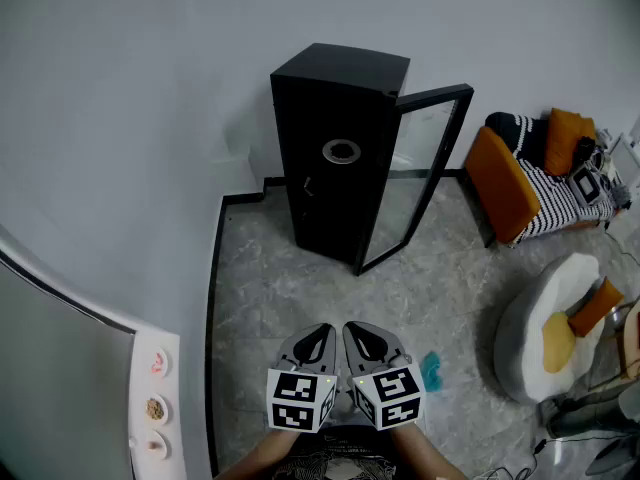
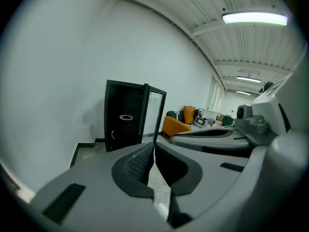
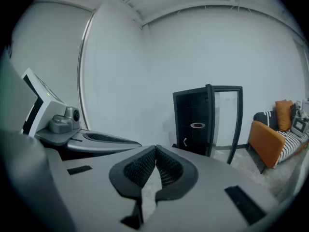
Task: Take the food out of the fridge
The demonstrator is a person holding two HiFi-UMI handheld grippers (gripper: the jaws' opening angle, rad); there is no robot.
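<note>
Fridge [image 1: 330, 118] ajar, orange sofa [image 1: 505, 183] nr door [image 1: 415, 173].

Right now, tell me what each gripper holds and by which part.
Nothing is held. The left gripper and the right gripper are both shut and empty, well short of the open fridge.

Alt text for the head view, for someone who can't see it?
A black fridge stands against a white wall, its glass door open. The left gripper and right gripper, both shut and empty, point toward it from the foreground.
</note>
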